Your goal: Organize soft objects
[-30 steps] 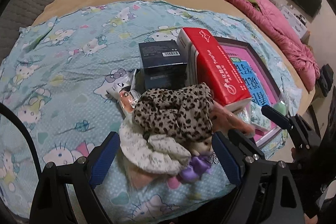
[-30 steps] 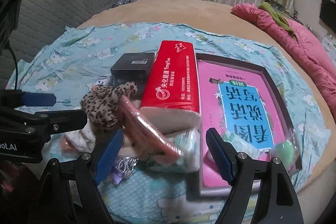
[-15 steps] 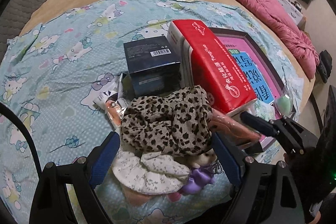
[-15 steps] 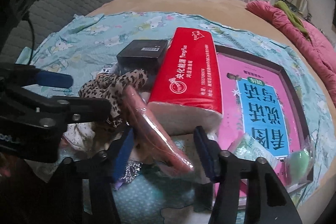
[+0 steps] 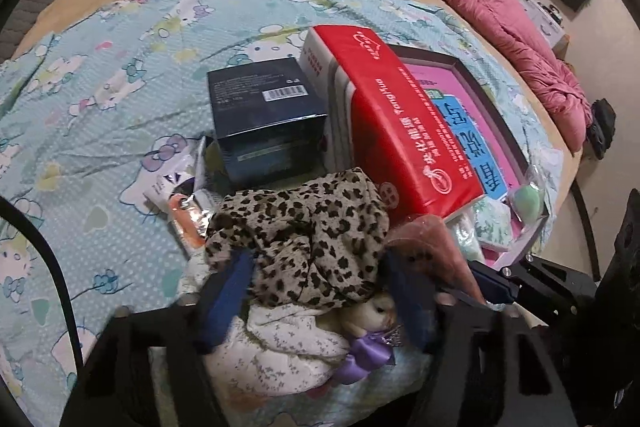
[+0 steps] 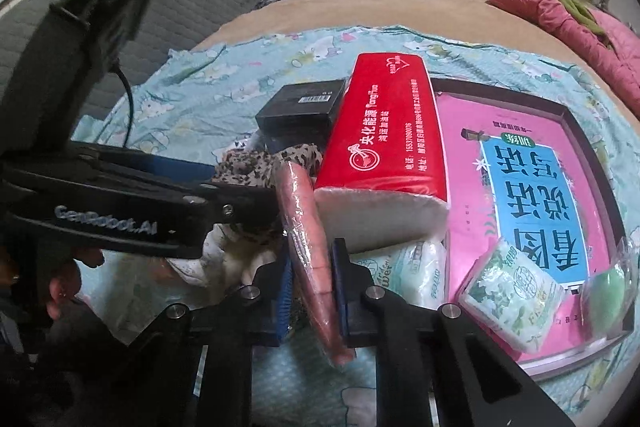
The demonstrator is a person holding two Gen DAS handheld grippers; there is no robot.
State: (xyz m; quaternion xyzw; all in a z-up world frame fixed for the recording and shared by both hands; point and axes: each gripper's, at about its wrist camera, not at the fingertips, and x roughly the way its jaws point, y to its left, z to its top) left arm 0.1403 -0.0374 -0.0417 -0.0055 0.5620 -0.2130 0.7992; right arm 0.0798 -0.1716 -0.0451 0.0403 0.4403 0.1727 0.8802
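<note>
Left gripper [image 5: 316, 291]: jaws closed in on the leopard-print scrunchie [image 5: 308, 227]; blue pads press its two sides, and the picture is blurred here.
Right gripper [image 6: 310, 291]: jaws narrowed tight on the pink plastic-wrapped pack [image 6: 310, 247], pads touching both of its long faces.
Leopard-print scrunchie: top of a small heap at the near edge of the bed, just in front of the dark box [image 5: 268, 119] and touching the near end of the red tissue pack [image 5: 400, 131].
White floral scrunchie [image 5: 288, 351]: under the leopard one, resting on the Hello Kitty sheet [image 5: 100, 87].
Small plush toy [image 5: 372, 311]: tucked at the right of the heap, with a purple bow [image 5: 364, 355] below it.
Pink plastic-wrapped pack: long and narrow, tilted, its far end leaning against the white end of the red tissue pack, its near end hanging past the right pads.
Red tissue pack: lies lengthwise between the dark box and the pink picture book [image 6: 532, 187], overlapping the book's left edge.
Pocket tissue packs [image 6: 508, 295]: green-and-white, lying on the near part of the book; another sits beside the red pack's white end.
Green sponge in a clear bag [image 6: 608, 291]: at the book's near right corner.
Torn wrapper [image 5: 184, 195]: left of the heap, on the sheet.
Pink quilt [image 5: 500, 23]: bunched along the far right side of the bed.
</note>
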